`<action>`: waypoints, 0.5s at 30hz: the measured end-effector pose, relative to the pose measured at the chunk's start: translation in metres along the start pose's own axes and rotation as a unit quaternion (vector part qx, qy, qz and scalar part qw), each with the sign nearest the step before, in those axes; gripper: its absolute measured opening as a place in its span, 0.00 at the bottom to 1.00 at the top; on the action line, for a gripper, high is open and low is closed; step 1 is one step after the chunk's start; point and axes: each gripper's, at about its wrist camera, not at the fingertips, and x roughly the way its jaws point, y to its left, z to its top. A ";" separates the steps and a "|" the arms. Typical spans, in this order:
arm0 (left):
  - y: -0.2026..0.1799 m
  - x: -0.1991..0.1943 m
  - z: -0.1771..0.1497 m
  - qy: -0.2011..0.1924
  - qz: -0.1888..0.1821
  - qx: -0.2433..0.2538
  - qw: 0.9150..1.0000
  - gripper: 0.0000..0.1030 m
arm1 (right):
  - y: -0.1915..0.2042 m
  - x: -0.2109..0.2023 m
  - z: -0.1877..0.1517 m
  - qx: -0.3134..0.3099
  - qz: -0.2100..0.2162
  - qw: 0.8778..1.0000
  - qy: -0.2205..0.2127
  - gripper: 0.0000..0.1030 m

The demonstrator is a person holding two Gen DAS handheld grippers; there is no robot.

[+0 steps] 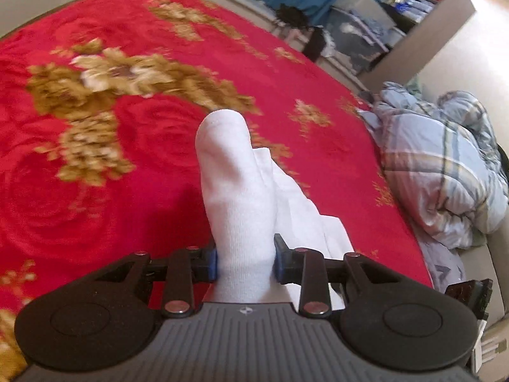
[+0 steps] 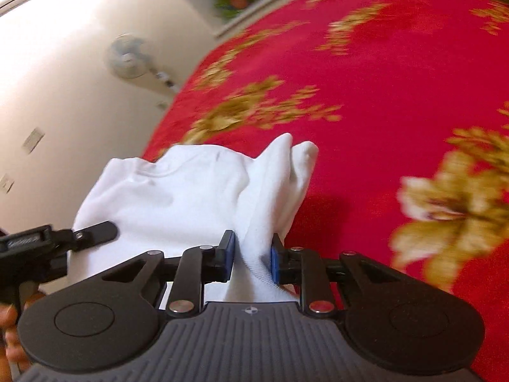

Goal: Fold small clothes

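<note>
A white sock (image 1: 232, 184) runs forward from my left gripper (image 1: 245, 262), whose blue pads are shut on its near end; the sock is lifted above the red bed cover. More white fabric (image 1: 305, 213) lies beside and under it. In the right wrist view my right gripper (image 2: 253, 259) is shut on a ribbed edge of the white sock (image 2: 178, 197), which bunches and spreads to the left. The other gripper (image 2: 47, 245) enters at the left edge, touching the same white fabric.
The bed has a red blanket with gold flowers (image 1: 127, 79). A crumpled blue plaid quilt (image 1: 445, 165) lies off the bed's right side. Shelves and storage boxes (image 1: 366, 28) stand behind. A fan (image 2: 127, 57) stands by the cream wall.
</note>
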 end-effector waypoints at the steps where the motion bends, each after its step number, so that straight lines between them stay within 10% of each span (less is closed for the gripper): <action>1: 0.009 -0.001 0.001 0.004 0.013 -0.007 1.000 0.42 | 0.006 0.008 -0.002 -0.006 0.003 1.000 0.008 0.22; 5: 0.034 -0.018 -0.002 -0.007 0.113 0.008 0.993 0.44 | 0.012 0.035 -0.009 -0.017 -0.042 0.998 0.047 0.27; 9: 0.036 -0.052 -0.016 -0.005 0.086 0.059 0.995 0.45 | 0.008 0.034 -0.002 -0.009 -0.095 0.995 0.034 0.30; 15: 0.031 -0.045 -0.060 0.019 0.047 0.113 0.992 0.47 | 0.009 0.019 -0.001 -0.009 -0.041 0.998 0.045 0.58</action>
